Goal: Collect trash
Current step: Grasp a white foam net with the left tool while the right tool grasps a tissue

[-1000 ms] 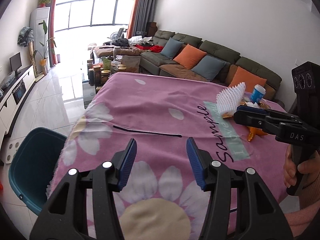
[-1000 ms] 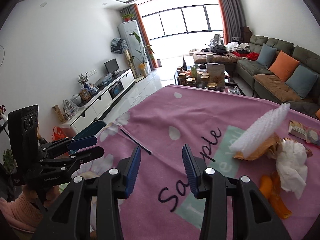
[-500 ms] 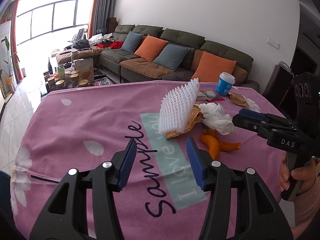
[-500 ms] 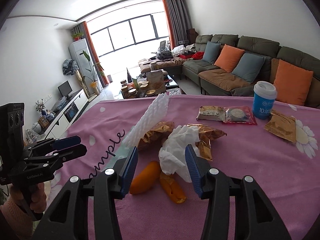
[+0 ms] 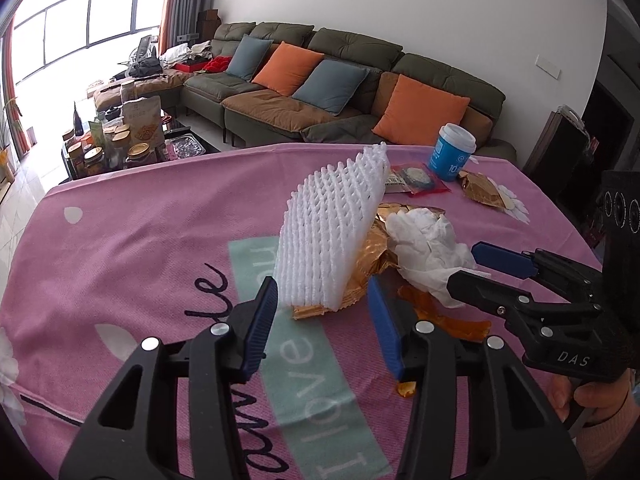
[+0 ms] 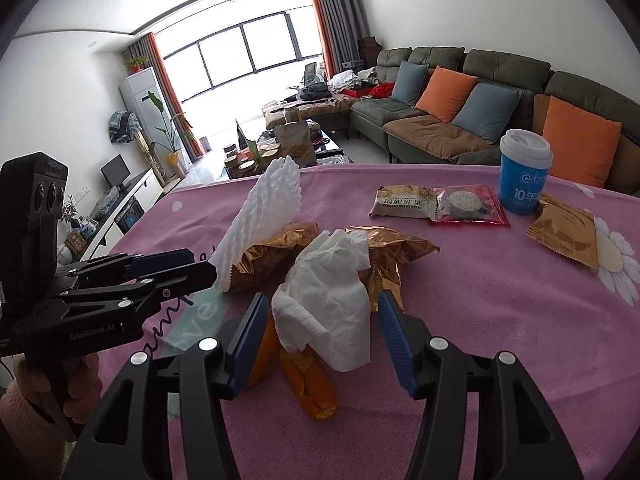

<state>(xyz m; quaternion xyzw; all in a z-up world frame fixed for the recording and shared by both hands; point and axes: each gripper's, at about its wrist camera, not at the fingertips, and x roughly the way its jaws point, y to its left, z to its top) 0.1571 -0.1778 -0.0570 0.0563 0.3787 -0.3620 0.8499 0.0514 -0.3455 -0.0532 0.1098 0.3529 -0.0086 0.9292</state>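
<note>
At the bottom of the left wrist view, the left gripper [image 5: 323,322] is closing its fingers — the white foam fruit net [image 5: 332,236] stands between the tips, untouched. In the right wrist view, the right gripper [image 6: 322,330] is opening around the crumpled white tissue [image 6: 326,300], over orange peel [image 6: 308,390]. Farther up the pink-clothed counter [image 6: 500,320] stands a blue paper cup [image 6: 524,172].

Bright daylight from blown-out window [image 6: 248,60]; fisheye-warped, dark corners.
</note>
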